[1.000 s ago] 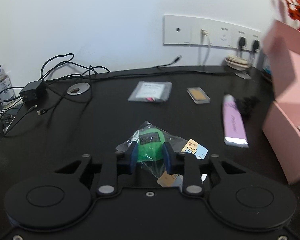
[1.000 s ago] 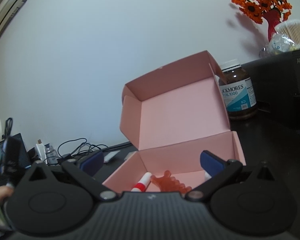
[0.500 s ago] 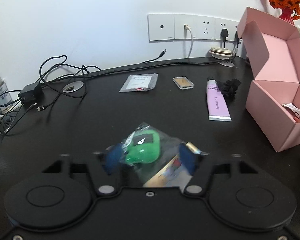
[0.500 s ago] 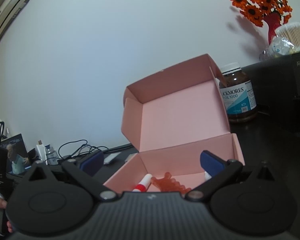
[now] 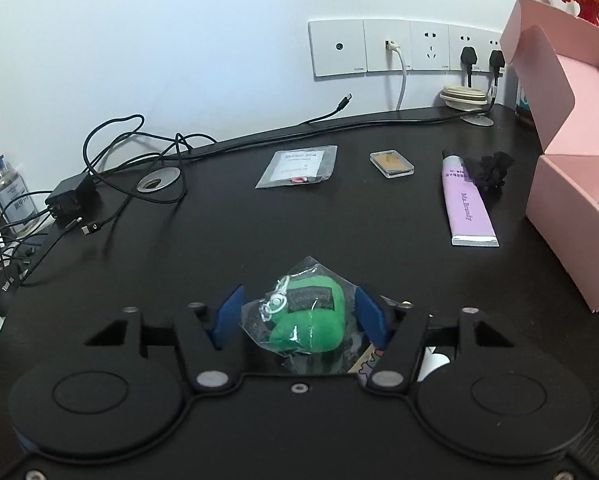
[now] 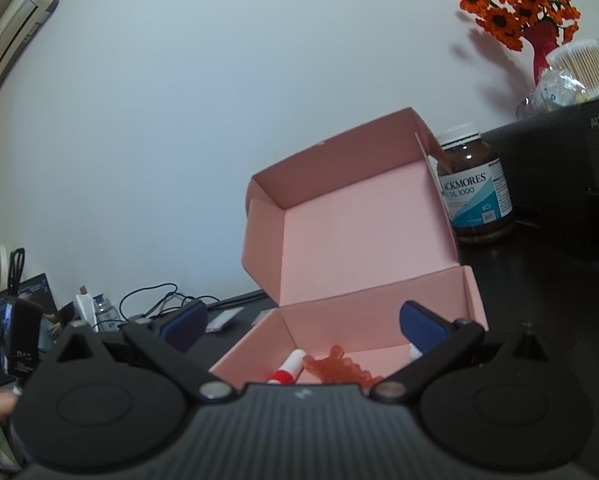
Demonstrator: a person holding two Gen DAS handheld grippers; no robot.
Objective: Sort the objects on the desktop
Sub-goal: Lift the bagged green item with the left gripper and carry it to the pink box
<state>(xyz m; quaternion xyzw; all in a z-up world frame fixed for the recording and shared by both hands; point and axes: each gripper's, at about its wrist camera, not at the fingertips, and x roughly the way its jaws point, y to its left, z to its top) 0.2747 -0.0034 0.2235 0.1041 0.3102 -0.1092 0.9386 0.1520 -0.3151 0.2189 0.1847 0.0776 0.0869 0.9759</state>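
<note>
The left hand-held gripper [image 5: 299, 318] was seen closing around a bagged green toy [image 5: 309, 320] on the black tabletop [image 5: 259, 232], its pads not yet pressing. At two o'clock stood the open pink box [image 5: 567, 216]. The right hand-held gripper [image 6: 303, 322] was held spread and empty before that box.

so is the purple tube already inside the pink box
No, the purple tube lies flat on the black desk, apart from the pink box on its right.
</note>
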